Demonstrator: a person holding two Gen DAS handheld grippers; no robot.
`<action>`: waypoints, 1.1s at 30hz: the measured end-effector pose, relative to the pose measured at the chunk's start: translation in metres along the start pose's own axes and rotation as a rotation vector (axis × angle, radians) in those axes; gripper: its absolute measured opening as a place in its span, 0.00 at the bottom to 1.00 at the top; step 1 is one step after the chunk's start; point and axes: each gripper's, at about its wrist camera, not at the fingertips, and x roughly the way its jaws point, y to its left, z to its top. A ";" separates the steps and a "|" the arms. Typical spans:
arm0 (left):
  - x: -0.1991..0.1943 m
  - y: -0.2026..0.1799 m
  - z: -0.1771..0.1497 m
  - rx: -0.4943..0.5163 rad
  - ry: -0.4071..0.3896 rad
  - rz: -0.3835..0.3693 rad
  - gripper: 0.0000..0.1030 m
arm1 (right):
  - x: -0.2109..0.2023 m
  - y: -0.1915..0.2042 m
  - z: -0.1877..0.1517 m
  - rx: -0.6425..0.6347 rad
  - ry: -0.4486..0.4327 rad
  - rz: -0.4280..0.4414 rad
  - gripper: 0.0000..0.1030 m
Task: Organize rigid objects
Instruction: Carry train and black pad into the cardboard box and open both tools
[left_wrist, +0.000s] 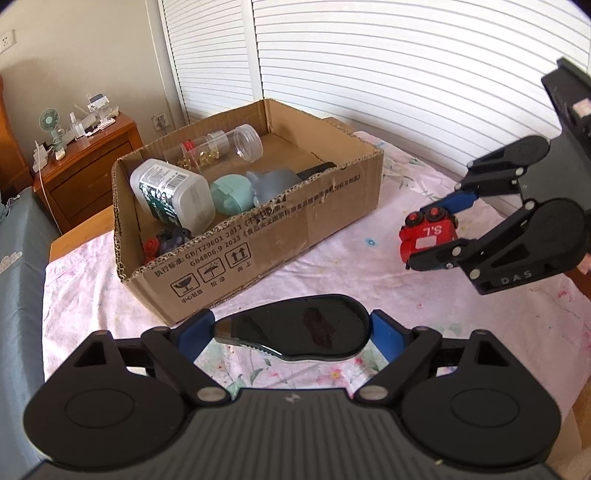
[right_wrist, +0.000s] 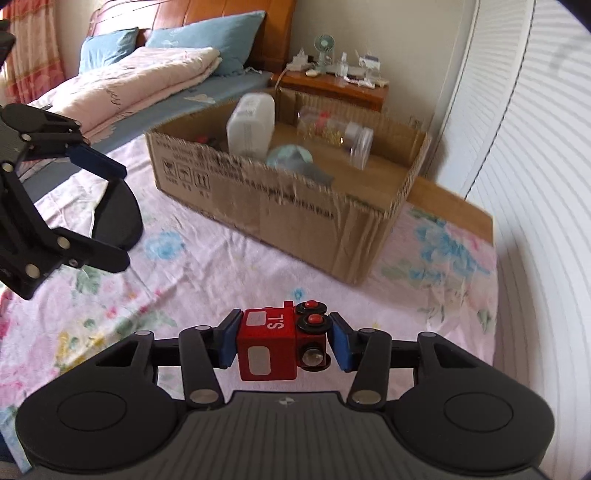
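A red toy train (right_wrist: 273, 347) marked "S.L", with black and red wheels, sits between the blue pads of my right gripper (right_wrist: 284, 339), which is shut on it just above the floral cloth. From the left wrist view the train (left_wrist: 424, 236) hangs in that gripper (left_wrist: 436, 230) at the right. My left gripper (left_wrist: 291, 328) holds a glossy black oval object (left_wrist: 306, 325) across its pads, and the object (right_wrist: 118, 214) shows edge-on in the right wrist view. The open cardboard box (left_wrist: 295, 229) stands beyond both grippers.
Inside the box lie a clear jar (left_wrist: 236, 144), a white container (left_wrist: 173, 195), a teal round item (left_wrist: 231, 195), a grey item (left_wrist: 273, 182) and a small dark toy with red wheels (left_wrist: 166, 242). A floral cloth (left_wrist: 332, 266) covers the table. A wooden nightstand (left_wrist: 88, 162) and a bed (right_wrist: 147, 77) stand behind.
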 end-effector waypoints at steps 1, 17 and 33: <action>-0.002 0.000 0.001 0.002 -0.002 -0.002 0.87 | -0.004 0.001 0.004 -0.009 -0.006 -0.001 0.53; -0.024 0.010 0.026 0.018 -0.056 0.013 0.87 | 0.007 -0.039 0.105 0.000 -0.103 -0.026 0.53; -0.010 0.029 0.062 -0.013 -0.080 0.045 0.87 | 0.057 -0.065 0.111 0.182 -0.032 -0.117 0.91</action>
